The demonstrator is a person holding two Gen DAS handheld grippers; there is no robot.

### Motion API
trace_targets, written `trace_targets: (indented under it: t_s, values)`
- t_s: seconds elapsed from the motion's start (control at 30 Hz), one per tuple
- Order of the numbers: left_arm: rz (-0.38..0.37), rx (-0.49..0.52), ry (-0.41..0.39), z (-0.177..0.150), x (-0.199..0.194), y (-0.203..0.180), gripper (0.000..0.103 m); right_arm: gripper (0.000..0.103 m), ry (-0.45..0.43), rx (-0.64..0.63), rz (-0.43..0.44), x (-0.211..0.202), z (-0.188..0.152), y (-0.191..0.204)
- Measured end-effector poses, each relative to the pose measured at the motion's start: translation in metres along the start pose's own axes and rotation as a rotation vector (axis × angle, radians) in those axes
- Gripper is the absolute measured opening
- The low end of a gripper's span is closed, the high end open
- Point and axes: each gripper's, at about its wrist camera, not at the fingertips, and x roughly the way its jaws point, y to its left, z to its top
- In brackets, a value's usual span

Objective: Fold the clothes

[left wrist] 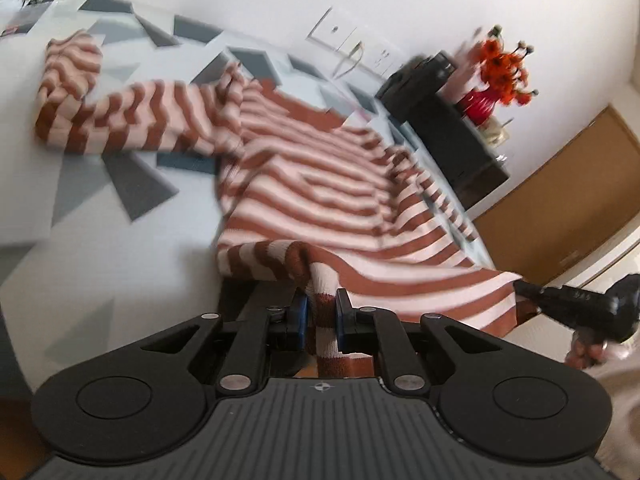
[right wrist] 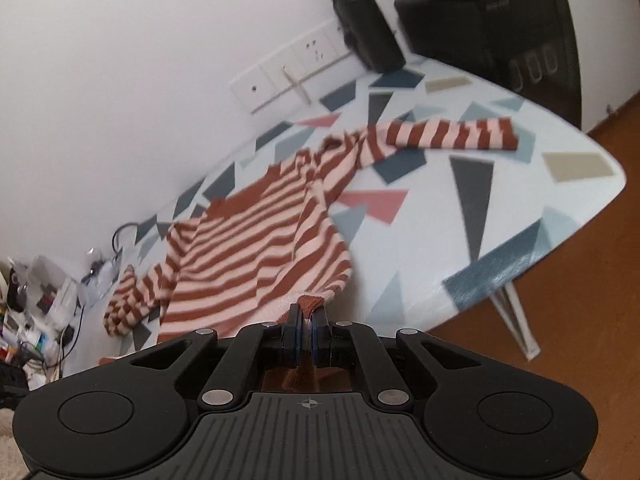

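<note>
- One striped sweater (left wrist: 320,184) spread on the desk (right wrist: 520,208), its near hem raised off the edge, probably to smooth or fold it.
- Left tool (left wrist: 322,316) clenched on the hem.
- Right tool (right wrist: 306,328) pinches the hem corner tight.
- Two sleeves: one out toward 1 o'clock in the right view, one bunched at 9.

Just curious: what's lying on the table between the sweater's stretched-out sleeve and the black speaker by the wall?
Nothing: only bare patterned table separates sleeve from speaker, seen in the right wrist view.
</note>
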Motion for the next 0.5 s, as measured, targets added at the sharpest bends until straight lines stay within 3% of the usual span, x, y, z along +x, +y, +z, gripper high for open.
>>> trace_targets:
  t_s: [0.13,0.37,0.5]
  values:
    - [0.013,0.039,-0.078,0.016,-0.001,-0.008,0.013,0.004,-0.045,-0.028,0.026,0.007,0.01,0.011]
    - [0.154,0.125,-0.197,0.063,0.033,-0.014,0.014,0.004,-0.113,-0.124,0.021,0.053,0.067,0.018]
    - [0.23,0.225,-0.136,0.073,0.078,-0.027,0.014,0.004,-0.07,-0.169,0.025,0.112,0.096,0.03]
